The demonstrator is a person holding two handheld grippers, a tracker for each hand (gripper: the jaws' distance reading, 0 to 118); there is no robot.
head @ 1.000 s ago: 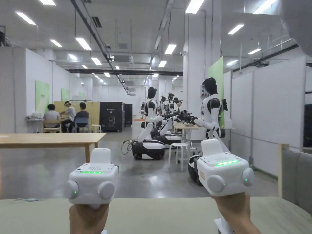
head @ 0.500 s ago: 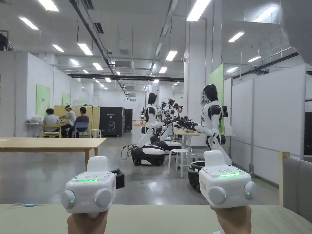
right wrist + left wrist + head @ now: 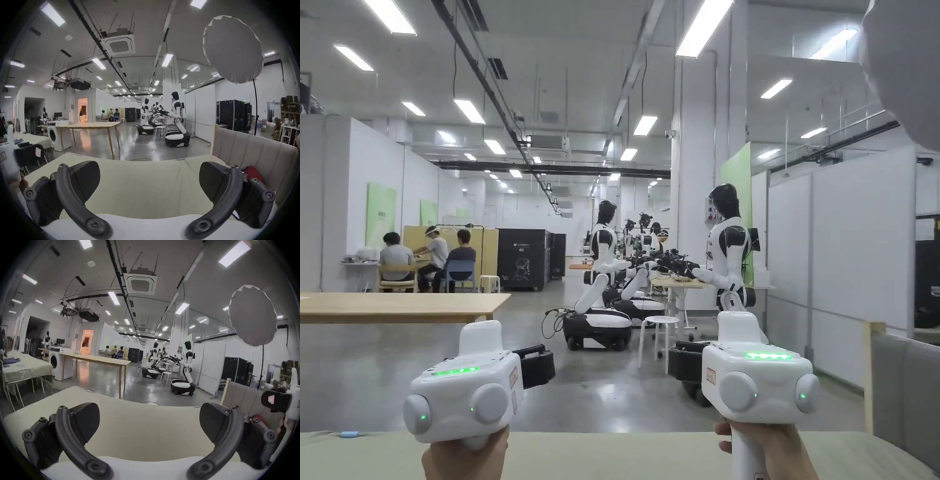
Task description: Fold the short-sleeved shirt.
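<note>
Pale green cloth covers the table (image 3: 625,453) under me, in a wide hall with grey polished floor and strip lights. My left gripper (image 3: 149,423) has its two black jaws spread wide apart with nothing between them, held up above the cloth; my left hand (image 3: 464,459) grips its white body from below in the head view, cut off by the bottom edge. My right gripper (image 3: 149,181) stands the same way, two jaws wide apart and empty, with my right hand (image 3: 765,450) around its handle. A white band (image 3: 146,467) lies at the very bottom of each gripper view, below the jaws; it may be the short-sleeved shirt, but I cannot tell, since so little of it shows. Something red (image 3: 252,174) sits just beyond my right jaw, against a padded beige panel (image 3: 253,151), mostly hidden. Farther out one long wooden table (image 3: 400,306) stands to the left. I count at least two black-and-white humanoid robots (image 3: 728,250) on wheeled bases; more crowd behind them, too tangled to number. Three people (image 3: 434,250) sit at a far desk. One washing machine (image 3: 56,364) and one round diffuser on a stand (image 3: 252,315) also show.
</note>
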